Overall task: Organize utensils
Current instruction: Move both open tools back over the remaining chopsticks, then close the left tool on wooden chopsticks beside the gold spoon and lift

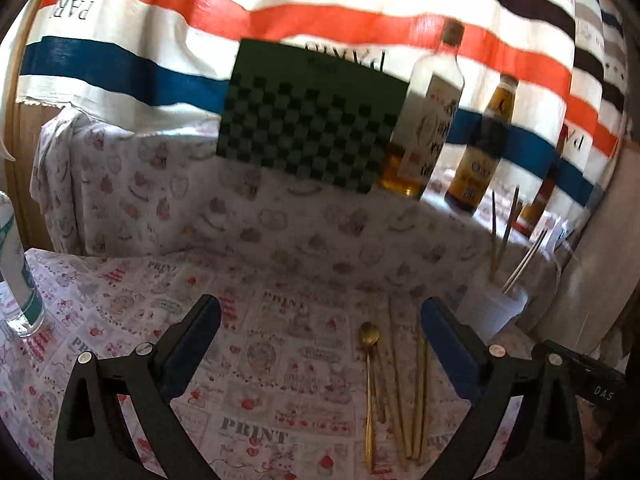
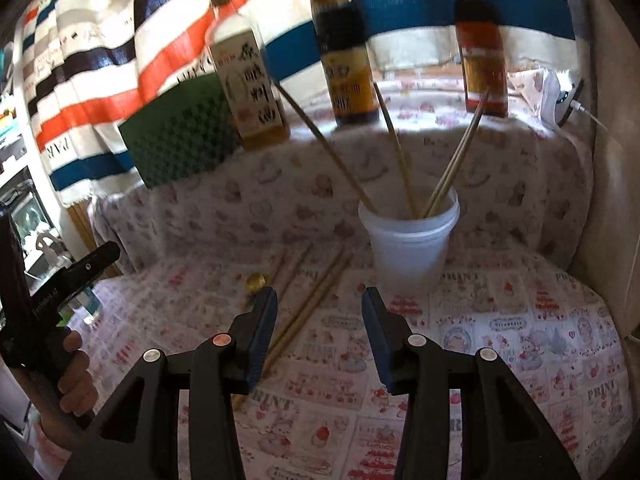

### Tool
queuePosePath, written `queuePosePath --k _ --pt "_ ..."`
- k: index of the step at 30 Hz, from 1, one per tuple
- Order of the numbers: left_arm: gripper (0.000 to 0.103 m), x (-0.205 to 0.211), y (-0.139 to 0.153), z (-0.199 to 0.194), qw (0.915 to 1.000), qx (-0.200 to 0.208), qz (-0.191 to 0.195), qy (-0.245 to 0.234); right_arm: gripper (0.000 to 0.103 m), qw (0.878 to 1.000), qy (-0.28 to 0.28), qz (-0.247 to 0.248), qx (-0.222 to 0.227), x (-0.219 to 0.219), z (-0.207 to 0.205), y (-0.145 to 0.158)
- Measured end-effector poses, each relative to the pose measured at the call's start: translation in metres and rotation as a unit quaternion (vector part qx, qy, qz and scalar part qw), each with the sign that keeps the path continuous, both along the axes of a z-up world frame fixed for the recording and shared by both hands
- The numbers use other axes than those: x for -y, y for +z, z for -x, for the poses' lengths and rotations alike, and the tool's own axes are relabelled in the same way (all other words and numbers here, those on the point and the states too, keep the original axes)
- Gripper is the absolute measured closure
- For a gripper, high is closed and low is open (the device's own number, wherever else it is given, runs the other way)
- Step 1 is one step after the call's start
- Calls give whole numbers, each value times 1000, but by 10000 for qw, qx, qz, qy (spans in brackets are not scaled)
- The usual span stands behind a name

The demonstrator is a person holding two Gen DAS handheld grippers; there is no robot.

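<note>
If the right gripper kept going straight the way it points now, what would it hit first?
Probably the white cup holding chopsticks, just right of the right gripper's centreline; the open jaws have only tablecloth between them. Depth is uncertain.

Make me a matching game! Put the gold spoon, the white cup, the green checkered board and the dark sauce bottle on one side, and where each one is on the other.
1 gold spoon
2 white cup
3 green checkered board
4 dark sauce bottle

A leaning on the striped cloth
B lying flat beside loose chopsticks
C standing on the back ledge
D holding chopsticks

Pairs: 1-B, 2-D, 3-A, 4-C
</note>
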State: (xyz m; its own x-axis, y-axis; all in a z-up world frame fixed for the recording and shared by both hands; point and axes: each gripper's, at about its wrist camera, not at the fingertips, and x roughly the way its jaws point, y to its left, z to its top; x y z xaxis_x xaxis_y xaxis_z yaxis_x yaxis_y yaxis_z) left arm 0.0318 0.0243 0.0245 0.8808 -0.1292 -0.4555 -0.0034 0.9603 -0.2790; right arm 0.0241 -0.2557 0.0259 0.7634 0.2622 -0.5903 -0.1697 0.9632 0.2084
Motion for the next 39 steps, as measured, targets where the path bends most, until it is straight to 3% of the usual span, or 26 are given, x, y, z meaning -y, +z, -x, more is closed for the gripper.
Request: queuePosePath --k 5,7,14,16,20,22,26,32,34,39 --pt "4 4 -13 -8 9988 -396 201 -183 53 9996 72 80 -253 -6 -7 -13" --pt "4 3 -15 -10 9984 -453 280 -207 46 9995 6 154 -258 -6 -9 -15" --pt "4 19 -16 -12 9955 -586 202 -722 44 9990 -49 244 -374 -8 -13 -21" --pt "9 27 -19 -14 9931 -699 122 -931 44 9989 -27 321 -338 -10 -12 -20" --pt "29 56 -32 -18 9838 -1091 -322 -1386 44 9987 -21 416 -290 -13 -11 -20" --pt "41 68 -38 -18 9796 -1264 -523 -1471 44 9987 -30 421 -299 -13 -11 -20" --pt "50 85 -49 -17 9762 -1430 -918 -1346 44 9986 -36 381 -353 -13 -12 -20" --pt "62 93 -55 -14 9717 -1555 -808 -1585 44 9980 -14 478 -415 -15 -14 -23" --pt "71 95 -59 -16 9678 -1701 -769 -1689 44 9978 9 510 -430 -17 -14 -24" --pt "83 100 -65 -18 9637 -1869 -813 -1723 44 9976 -22 574 -392 -16 -12 -22"
